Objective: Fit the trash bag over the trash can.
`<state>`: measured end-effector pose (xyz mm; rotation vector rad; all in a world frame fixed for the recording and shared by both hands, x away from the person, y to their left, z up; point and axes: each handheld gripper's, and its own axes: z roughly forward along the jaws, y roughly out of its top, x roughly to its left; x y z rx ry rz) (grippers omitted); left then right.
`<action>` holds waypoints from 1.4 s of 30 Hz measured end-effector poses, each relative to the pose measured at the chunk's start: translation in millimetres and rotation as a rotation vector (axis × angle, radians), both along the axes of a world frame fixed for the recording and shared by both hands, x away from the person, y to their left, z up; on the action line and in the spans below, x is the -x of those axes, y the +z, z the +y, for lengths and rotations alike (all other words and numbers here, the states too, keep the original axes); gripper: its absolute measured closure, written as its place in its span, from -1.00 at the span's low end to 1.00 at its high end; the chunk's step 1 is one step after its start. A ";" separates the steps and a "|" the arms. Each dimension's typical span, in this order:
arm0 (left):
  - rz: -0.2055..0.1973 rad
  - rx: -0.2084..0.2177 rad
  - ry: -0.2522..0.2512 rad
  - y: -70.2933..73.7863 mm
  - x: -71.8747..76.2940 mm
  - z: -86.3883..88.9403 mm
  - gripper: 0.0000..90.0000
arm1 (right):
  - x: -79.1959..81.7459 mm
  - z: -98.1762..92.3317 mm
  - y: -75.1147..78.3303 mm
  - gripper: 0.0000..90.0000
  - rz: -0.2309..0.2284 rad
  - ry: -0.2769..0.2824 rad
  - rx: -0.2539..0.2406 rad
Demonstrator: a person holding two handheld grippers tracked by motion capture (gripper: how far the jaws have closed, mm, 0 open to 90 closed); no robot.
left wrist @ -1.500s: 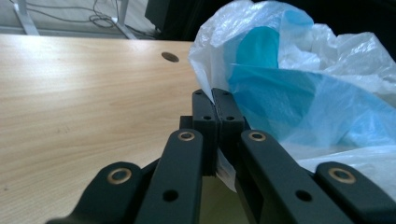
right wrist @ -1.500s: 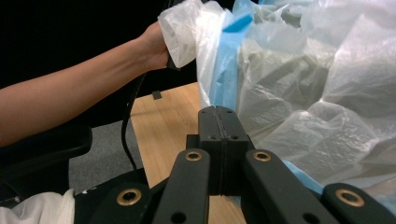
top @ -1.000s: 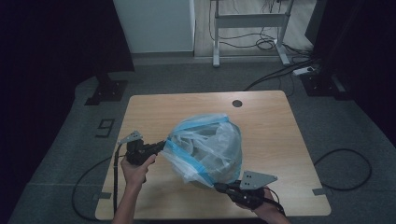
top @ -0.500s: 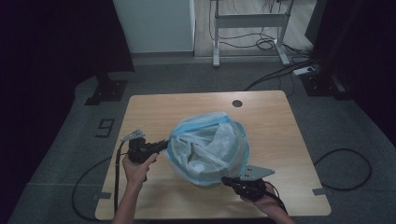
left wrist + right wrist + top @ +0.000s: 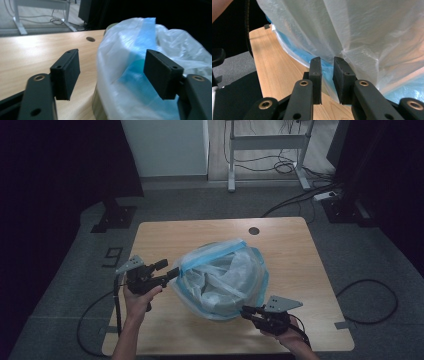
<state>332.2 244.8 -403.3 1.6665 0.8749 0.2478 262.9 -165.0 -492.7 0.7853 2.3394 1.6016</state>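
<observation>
A translucent white plastic bag (image 5: 225, 275) with a blue band lines a round greenish container (image 5: 98, 107) in the middle of the wooden table (image 5: 290, 240). My left gripper (image 5: 167, 269) hangs just left of the bag's rim. Its jaws have just been opening and now stand wide; the bag (image 5: 130, 75) lies between and beyond its pads (image 5: 66, 72) without touching them. My right gripper (image 5: 246, 311) is at the bag's near right side. Its jaws have just been opening to a narrow gap, and bag film (image 5: 362, 37) lies in and behind that gap at the right gripper (image 5: 327, 63).
A round cable hole (image 5: 254, 230) sits near the table's far edge. A person's hand (image 5: 137, 295) holds the left gripper and cables (image 5: 95, 320) trail to the floor. White desk legs (image 5: 270, 142) and loose wires stand behind the table.
The left gripper's jaws went from shut on the bag's rim to wide open and rose a little. The stretched rim fell back rounder. The right gripper's jaws parted slightly.
</observation>
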 end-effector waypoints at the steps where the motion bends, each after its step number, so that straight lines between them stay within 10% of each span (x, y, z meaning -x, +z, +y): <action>1: -0.006 -0.006 -0.005 1.6 -0.5 -1.6 -0.39 | -0.1 -0.4 0.0 0.67 0.001 -0.001 -0.004; 17: -0.037 -0.139 -0.113 14.7 -9.4 -38.8 -0.58 | 11.3 -20.5 15.2 0.49 -0.035 -0.057 -0.060; 21: -0.041 -0.185 -0.067 13.5 -11.0 -43.5 -0.08 | 10.1 -31.9 19.2 0.44 -0.050 -0.099 -0.087; 32: 0.015 -0.044 -0.045 13.5 -22.8 -27.0 0.73 | -17.0 -60.2 25.5 0.22 -0.072 -0.244 -0.117; 42: 0.024 0.004 -0.004 9.2 -39.7 -19.6 0.93 | -53.9 -59.8 48.8 0.17 -0.136 -0.312 -0.150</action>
